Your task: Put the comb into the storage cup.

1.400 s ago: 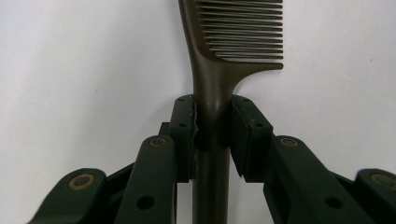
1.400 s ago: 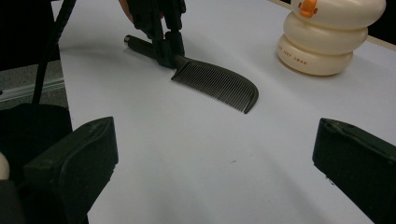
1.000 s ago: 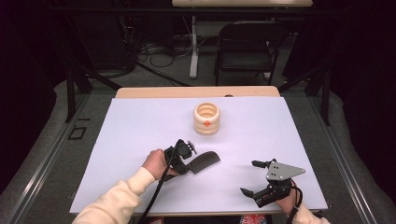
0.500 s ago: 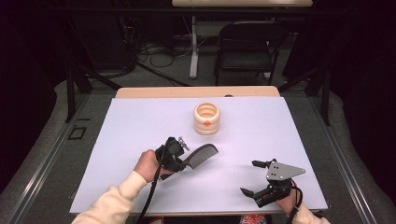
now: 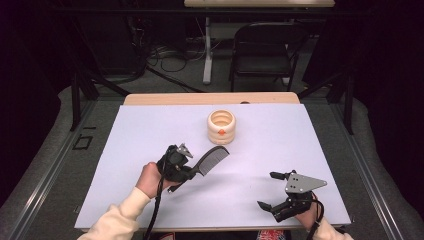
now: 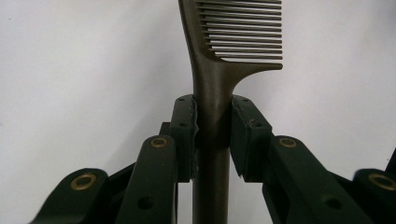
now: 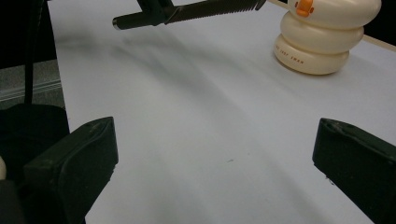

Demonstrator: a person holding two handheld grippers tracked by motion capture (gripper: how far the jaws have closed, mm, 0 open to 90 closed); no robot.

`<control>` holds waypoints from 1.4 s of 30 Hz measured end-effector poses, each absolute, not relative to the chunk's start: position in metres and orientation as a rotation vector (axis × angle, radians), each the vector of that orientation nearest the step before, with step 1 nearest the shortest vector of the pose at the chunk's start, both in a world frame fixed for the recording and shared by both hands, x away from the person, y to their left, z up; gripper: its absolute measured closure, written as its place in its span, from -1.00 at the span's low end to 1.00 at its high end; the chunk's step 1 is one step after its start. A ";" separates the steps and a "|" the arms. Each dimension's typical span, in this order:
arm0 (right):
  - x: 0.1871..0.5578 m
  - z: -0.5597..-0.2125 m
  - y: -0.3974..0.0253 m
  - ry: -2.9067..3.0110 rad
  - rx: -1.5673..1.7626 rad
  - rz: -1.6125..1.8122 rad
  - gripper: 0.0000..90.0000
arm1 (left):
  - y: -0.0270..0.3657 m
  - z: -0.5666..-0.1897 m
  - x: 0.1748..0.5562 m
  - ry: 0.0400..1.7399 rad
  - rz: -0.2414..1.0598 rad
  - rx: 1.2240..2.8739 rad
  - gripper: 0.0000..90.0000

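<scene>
A dark comb (image 5: 210,159) hangs above the white table, its toothed end pointing toward a cream ribbed cup (image 5: 221,126) with an orange mark. My left gripper (image 5: 186,171) is shut on the comb's handle (image 6: 212,116), with a jaw pressed against each side of it. At the table's front right, my right gripper (image 5: 264,190) stands open with nothing between its jaws; its own view (image 7: 212,177) looks over bare table to the cup (image 7: 322,39) and the held comb (image 7: 205,10).
A white sheet (image 5: 150,130) covers the table, with a wooden edge (image 5: 210,98) at the back. A black chair (image 5: 265,47) and cables lie on the floor beyond. Dark frame rails run along both sides.
My left gripper has lifted the comb off the table and carried it up and toward the cup. The right gripper has stayed in place.
</scene>
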State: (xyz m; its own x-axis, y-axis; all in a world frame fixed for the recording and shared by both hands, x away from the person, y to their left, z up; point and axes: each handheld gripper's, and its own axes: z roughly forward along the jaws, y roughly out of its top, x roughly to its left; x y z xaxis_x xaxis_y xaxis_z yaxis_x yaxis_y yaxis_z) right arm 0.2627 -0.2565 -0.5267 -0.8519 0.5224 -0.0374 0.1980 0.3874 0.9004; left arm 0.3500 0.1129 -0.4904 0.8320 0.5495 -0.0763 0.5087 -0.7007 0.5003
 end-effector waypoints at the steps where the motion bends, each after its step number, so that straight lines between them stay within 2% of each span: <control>1: 0.263 -0.527 -0.257 2.335 0.629 1.450 -1.00 | 0.114 -0.490 0.349 0.780 0.114 2.484 0.62; 42: 0.263 -0.527 -0.256 2.333 0.636 1.448 -1.00 | 0.142 -0.491 0.346 0.854 0.262 2.218 0.62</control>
State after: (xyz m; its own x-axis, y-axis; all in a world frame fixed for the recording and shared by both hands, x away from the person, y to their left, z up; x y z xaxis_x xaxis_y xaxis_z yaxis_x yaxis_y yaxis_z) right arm 0.2627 -0.2565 -0.5268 -0.8492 0.5269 -0.0364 0.2012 0.3865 0.9001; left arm 0.3463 0.1417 -0.4912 0.7585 0.6482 -0.0674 0.4986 -0.5106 0.7005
